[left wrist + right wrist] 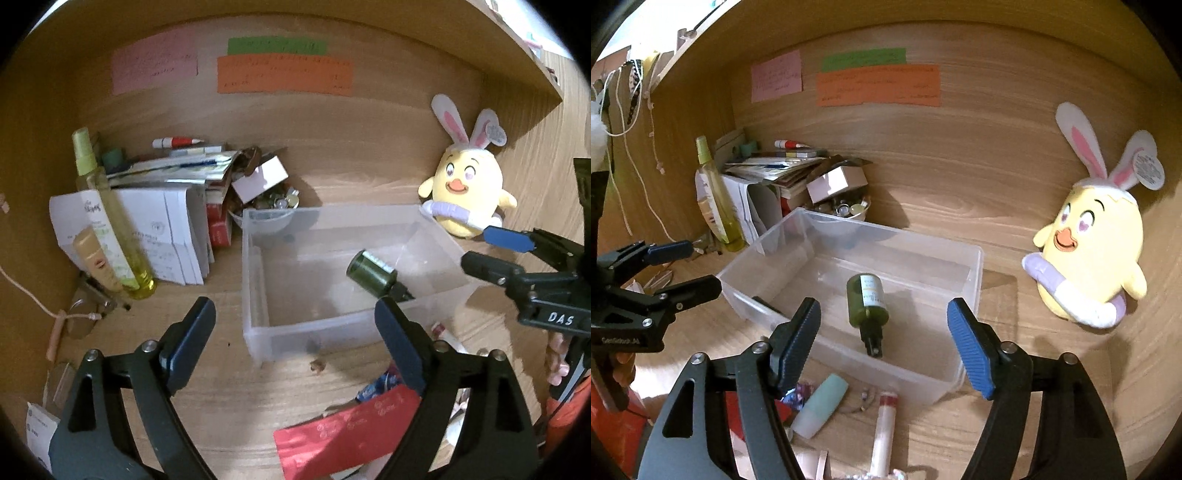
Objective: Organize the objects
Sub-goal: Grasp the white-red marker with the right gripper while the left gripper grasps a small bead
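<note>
1. Plainly, the green bottle [867, 298] lies on its side on the floor of the clear plastic bin [973, 280], black pump cap toward the near wall; that looks like a sorted item already dropped where it belongs.
2. Both tongs stand apart with nothing between the pads. The right tongs [884, 345] hang over the bin's near wall with the bottle seen through the gap, untouched. The left tongs [297, 334] are spread wider, over the bin's near left corner.
3. Probably the bin sits mid-counter [997, 424] so either hand can reach it, with loose clutter in front and stored things behind.
4. Still to sort, by my guess: a pale teal capped tube [822, 404] and a slim whitish stick with a red band [884, 428], both lying flat just outside the near wall, plus a red printed packet [347, 432].
5. Materials: the bin is frosted, thin-walled and rectangular, likely light enough to slide if nudged. The bottle is dark translucent green, cylindrical, with a paper label; it could roll. The pads are ribbed blue rubber on black frames.
6. Against the back left, a tall yellow spray bottle [107, 218] leans on stacked papers [173, 229]. A soft plush chick with rabbit ears [1093, 258] rests against the wood-grain back panel.
</note>
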`<state>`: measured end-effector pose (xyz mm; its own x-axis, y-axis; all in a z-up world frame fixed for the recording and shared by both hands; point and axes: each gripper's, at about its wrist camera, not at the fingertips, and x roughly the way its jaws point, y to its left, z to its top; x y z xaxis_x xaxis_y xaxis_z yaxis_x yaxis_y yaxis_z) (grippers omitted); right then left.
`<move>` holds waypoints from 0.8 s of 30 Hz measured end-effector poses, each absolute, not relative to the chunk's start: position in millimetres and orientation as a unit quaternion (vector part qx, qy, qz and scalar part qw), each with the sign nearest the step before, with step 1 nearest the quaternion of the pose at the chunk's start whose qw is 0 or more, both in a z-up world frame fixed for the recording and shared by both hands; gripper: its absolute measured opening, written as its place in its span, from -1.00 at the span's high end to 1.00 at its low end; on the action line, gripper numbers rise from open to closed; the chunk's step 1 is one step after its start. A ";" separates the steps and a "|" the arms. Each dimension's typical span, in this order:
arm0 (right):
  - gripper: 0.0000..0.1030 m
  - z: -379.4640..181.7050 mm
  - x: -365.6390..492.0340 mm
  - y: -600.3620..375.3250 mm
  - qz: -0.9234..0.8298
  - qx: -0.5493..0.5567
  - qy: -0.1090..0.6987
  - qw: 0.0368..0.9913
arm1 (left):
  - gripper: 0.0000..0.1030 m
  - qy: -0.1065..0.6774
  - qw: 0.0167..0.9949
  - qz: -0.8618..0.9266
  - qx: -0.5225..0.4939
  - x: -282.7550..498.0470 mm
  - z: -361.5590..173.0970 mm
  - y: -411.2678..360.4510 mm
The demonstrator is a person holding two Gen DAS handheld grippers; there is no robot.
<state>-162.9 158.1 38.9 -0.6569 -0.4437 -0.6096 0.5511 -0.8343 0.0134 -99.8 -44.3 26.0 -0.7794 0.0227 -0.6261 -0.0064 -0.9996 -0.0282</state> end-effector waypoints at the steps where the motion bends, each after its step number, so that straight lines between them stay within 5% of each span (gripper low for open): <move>1: -0.32 37.4 -162.0 158.7 -0.905 0.311 0.086 0.275 | -0.72 -0.012 0.007 0.942 -0.335 -98.4 24.1 -44.7; 13: -0.32 12.3 -145.8 180.3 -0.895 0.346 0.078 0.272 | -0.71 -0.016 0.019 0.928 -0.371 -88.3 -5.9 -39.8; 24: -0.32 -20.7 -144.3 190.7 -0.878 0.391 0.078 0.267 | -0.19 -0.034 0.040 0.904 -0.425 -99.8 -40.4 -35.3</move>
